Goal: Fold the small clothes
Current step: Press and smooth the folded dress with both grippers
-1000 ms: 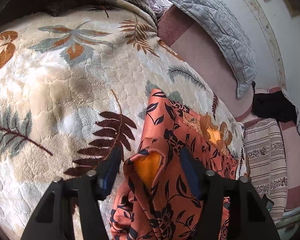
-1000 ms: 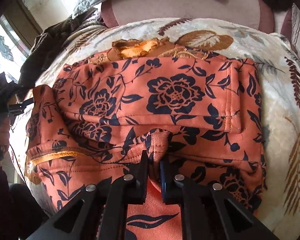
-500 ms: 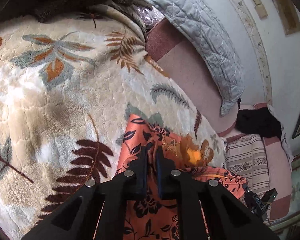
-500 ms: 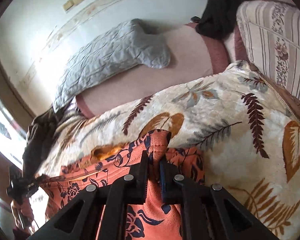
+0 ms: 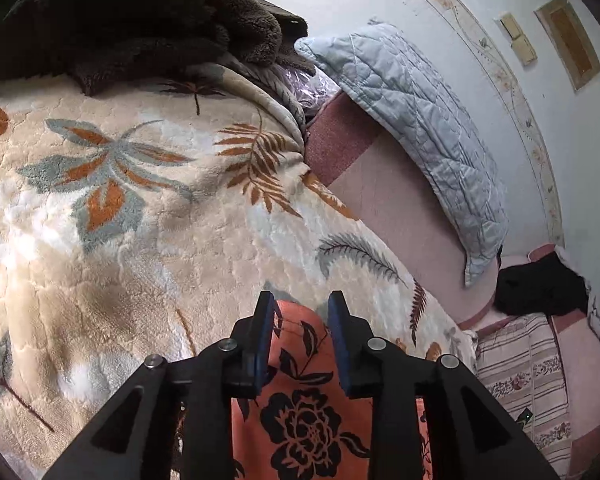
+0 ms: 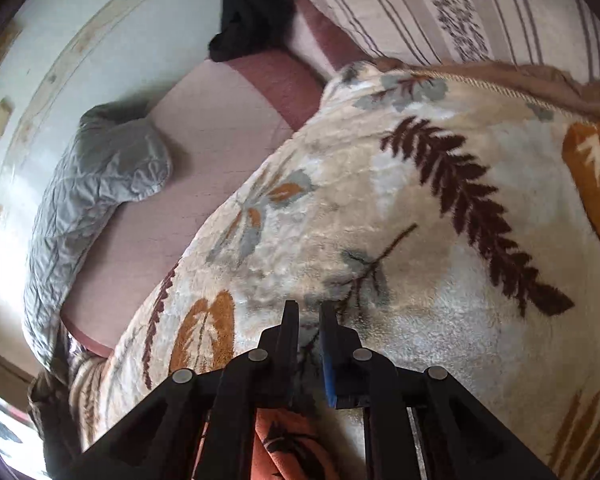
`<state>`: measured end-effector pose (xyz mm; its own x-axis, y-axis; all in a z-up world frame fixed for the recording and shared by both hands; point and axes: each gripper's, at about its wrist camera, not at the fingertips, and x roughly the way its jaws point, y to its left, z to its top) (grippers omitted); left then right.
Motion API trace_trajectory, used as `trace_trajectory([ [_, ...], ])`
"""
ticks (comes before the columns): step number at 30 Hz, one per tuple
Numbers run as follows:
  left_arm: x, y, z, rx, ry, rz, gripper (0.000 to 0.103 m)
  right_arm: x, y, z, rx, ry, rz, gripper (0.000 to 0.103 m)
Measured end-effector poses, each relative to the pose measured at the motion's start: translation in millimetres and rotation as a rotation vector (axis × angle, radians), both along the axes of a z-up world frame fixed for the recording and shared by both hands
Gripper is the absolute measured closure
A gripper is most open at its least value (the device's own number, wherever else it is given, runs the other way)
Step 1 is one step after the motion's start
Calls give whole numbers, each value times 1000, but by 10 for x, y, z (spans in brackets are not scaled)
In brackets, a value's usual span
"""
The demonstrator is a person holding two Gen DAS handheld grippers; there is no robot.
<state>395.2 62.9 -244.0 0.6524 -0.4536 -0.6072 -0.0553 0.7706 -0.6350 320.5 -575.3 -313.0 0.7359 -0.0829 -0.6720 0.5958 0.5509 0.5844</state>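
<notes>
An orange garment with dark blue flowers (image 5: 304,404) lies on a cream leaf-patterned blanket (image 5: 112,232). In the left wrist view its edge sits between my left gripper's (image 5: 300,304) fingers, which stand partly apart, not pinching it. In the right wrist view only a small piece of the garment (image 6: 284,448) shows below my right gripper (image 6: 309,312). Its fingers stand slightly apart with only blanket (image 6: 440,216) between the tips.
A dark brown fleece pile (image 5: 132,20) lies at the blanket's far edge. A grey quilted pillow (image 5: 416,128) leans on the pink sofa back (image 5: 384,200). A striped cushion (image 5: 528,380) and a black cloth (image 5: 540,288) lie to the right.
Both grippers were shut on the garment's edge and carried it forward over itself. Now both have opened and the fabric has dropped out of the right gripper's tips.
</notes>
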Motion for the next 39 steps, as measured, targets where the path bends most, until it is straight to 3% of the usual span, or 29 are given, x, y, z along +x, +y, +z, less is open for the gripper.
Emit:
trace_trajectory([
  [1, 9, -48, -9, 38, 28, -13, 60, -56, -9, 29, 19, -17, -2, 90],
  [3, 8, -101, -57, 83, 73, -32, 45, -112, 83, 211, -37, -15, 50, 90],
  [6, -16, -125, -92, 86, 110, -45, 42, -122, 315, 537, -151, 8, 182, 83],
  [7, -28, -128, -94, 91, 119, -44, 35, -126, 384, 615, -180, 16, 210, 65],
  [8, -42, -139, -100, 107, 124, -43, 31, -115, 445, 666, -202, 37, 237, 18],
  [9, -54, -152, -98, 128, 121, -44, 28, -99, 493, 690, -211, 48, 265, 2],
  [10, -64, -162, -99, 153, 115, -44, 28, -99, 538, 698, -227, 47, 282, 0],
  [12, -69, -177, -106, 187, 106, -41, 28, -44, 612, 654, -271, 94, 307, 0],
  [15, -42, -196, -143, 184, 85, -46, 28, 163, 595, 441, -241, 149, 352, 1],
  [16, -25, -217, -158, 190, 84, -56, 29, 246, 578, 346, -220, 177, 357, 10],
  [18, 13, -276, -175, 197, 75, -81, 33, 396, 589, 164, -171, 224, 405, 45],
  [19, 31, -307, -181, 194, 69, -92, 48, 467, 622, 70, -154, 267, 437, 73],
  [20, 51, -332, -196, 189, 73, -104, 59, 510, 679, 19, -169, 311, 458, 76],
  [21, 72, -349, -219, 183, 82, -114, 79, 508, 752, 54, -222, 314, 469, 79],
  [22, 88, -367, -235, 181, 88, -119, 87, 489, 800, 122, -264, 301, 481, 90],
  [23, 93, -373, -238, 183, 85, -115, 90, 455, 814, 217, -289, 274, 472, 93],
  [27, 74, -353, -135, 150, 37, -90, 95, 320, 686, 593, -318, 129, 379, 95],
  [30, 66, -355, -79, 191, 11, -71, 95, 375, 612, 649, -345, 100, 329, 95],
  [32, 108, -338, -178, 255, 62, -47, 93, 454, 544, 480, -324, 131, 302, 95],
  [34, 159, -319, -345, 302, 145, -52, 77, 544, 488, 155, -264, 212, 299, 93],
  [36, 141, -304, -407, 340, 173, -53, 72, 509, 430, -108, -144, 257, 286, 91],
  [39, 27, -281, -243, 396, 128, -24, 69, 248, 349, -4, -85, 159, 207, 78],
])
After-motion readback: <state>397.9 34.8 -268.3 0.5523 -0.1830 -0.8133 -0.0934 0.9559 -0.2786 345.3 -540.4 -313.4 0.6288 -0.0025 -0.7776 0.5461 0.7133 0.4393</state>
